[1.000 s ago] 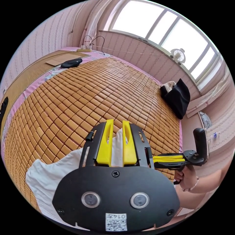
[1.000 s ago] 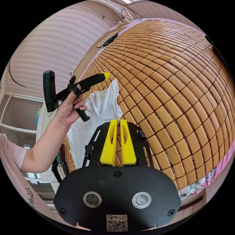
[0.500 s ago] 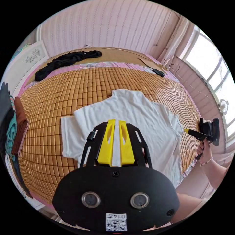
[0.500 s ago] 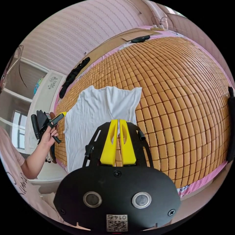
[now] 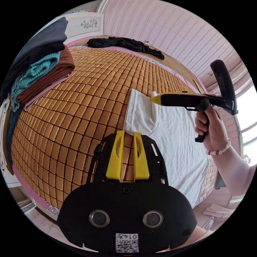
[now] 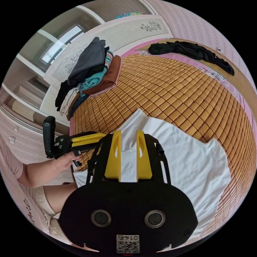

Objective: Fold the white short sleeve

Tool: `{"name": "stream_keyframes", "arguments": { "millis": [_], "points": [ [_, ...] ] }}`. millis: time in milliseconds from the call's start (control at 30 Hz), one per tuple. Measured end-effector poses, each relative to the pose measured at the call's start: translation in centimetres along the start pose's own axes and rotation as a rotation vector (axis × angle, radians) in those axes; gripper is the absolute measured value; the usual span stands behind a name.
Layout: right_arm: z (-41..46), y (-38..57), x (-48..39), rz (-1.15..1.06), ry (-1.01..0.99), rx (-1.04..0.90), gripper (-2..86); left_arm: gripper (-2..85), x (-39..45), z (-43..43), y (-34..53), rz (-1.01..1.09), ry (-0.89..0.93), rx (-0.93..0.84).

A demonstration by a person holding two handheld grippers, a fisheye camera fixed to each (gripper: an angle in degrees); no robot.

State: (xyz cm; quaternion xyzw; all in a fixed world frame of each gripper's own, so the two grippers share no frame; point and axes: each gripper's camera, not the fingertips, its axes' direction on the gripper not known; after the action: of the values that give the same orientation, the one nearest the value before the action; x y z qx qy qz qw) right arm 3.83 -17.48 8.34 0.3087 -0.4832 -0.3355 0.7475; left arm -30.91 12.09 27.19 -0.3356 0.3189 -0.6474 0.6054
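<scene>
Bamboo matting [image 5: 80,107] covers the bed, and one white short sleeve [image 6: 187,160] lies flat on it, long axis running away from the near edge, one sleeve [image 5: 139,115] sticking out toward the stack of folded clothes [image 6: 88,72]. One black garment [image 6: 190,52] is strung along the far edge. My left gripper [image 5: 128,133] has its jaws slightly apart, tips at the sleeve's edge, clamping nothing. My right gripper [image 6: 128,133] hangs over the shirt with jaws apart, white cloth showing between them; whether they touch it I cannot tell.
</scene>
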Motion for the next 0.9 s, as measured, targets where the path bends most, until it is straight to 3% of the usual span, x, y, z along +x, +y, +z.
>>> {"name": "stream_keyframes", "arguments": {
  "millis": [133, 233, 433, 600, 800, 900],
  "points": [
    [5.1, -5.3, -1.3, 0.004, 0.112, -0.101, 12.5, 5.2, -2.4, -0.3, -0.1, -0.036, 0.088, -0.012],
    [6.4, -7.2, -1.9, -0.005, 0.158, -0.089, 4.0, 3.1, -3.5, -1.1, 0.2, -0.006, 0.106, 0.010],
    [6.8, -11.1, -2.2, 0.014, 0.015, -0.090, 1.8, -0.6, -6.2, -4.0, 0.2, -0.076, 0.111, 0.052],
    [8.8, -13.4, -3.6, -0.059, 0.024, -0.178, 4.1, -0.6, -8.8, -4.9, 0.8, -0.136, 0.133, 0.028],
    [4.5, -13.4, -3.0, 0.025, -0.007, -0.013, 7.5, -0.7, -10.5, -6.8, 1.6, -0.184, 0.175, 0.020],
    [3.9, -13.0, -3.1, 0.033, 0.038, -0.020, 6.6, -0.7, -11.2, -8.2, 2.6, -0.182, 0.181, 0.020]
  ]
}}
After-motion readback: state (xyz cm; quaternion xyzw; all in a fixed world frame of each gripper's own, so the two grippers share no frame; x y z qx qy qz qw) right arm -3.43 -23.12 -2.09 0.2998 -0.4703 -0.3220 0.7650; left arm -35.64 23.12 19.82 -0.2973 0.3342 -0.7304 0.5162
